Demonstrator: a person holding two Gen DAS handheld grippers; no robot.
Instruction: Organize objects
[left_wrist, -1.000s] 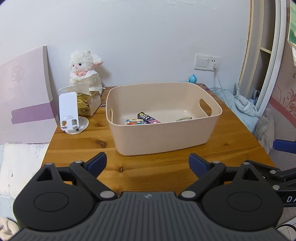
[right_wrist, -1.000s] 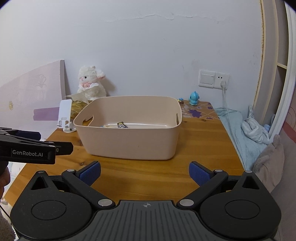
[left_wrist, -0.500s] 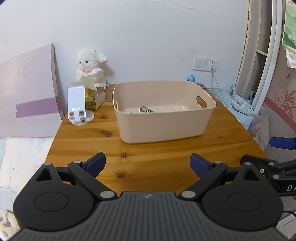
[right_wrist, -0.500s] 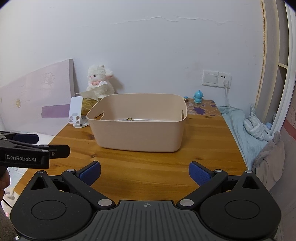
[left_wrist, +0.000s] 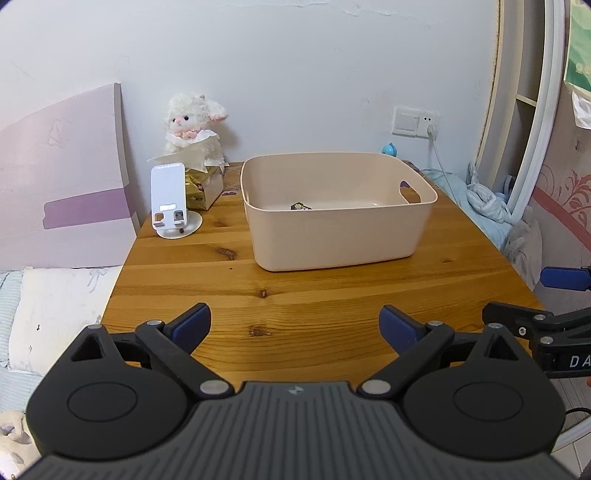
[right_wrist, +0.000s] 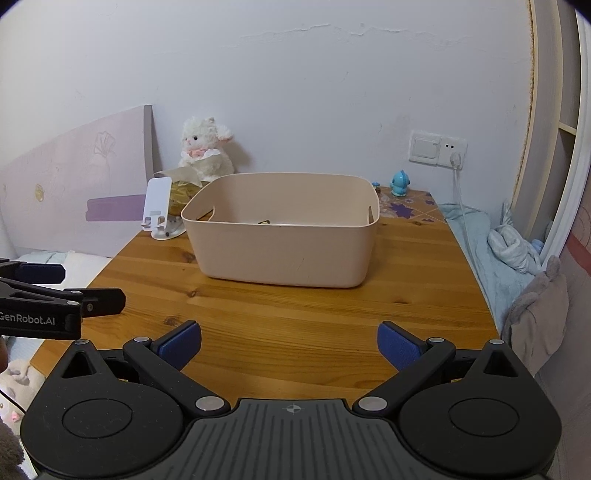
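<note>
A beige plastic bin (left_wrist: 343, 225) stands on the wooden table (left_wrist: 295, 295), also in the right wrist view (right_wrist: 288, 251). Small packets lie inside; only one dark tip (left_wrist: 300, 206) shows over the rim. My left gripper (left_wrist: 295, 325) is open and empty, over the table's near edge, well short of the bin. My right gripper (right_wrist: 288, 343) is open and empty, also back from the bin. Each gripper shows at the side of the other's view.
A white phone stand (left_wrist: 170, 201), a gold tissue box (left_wrist: 205, 186) and a plush lamb (left_wrist: 194, 127) sit at the table's back left. A small blue figure (right_wrist: 400, 182) stands at the back right. A bed lies left, bedding and a cable right.
Both grippers have pulled back and lowered away from the bin, so less of its contents shows over the rim. Both stay open.
</note>
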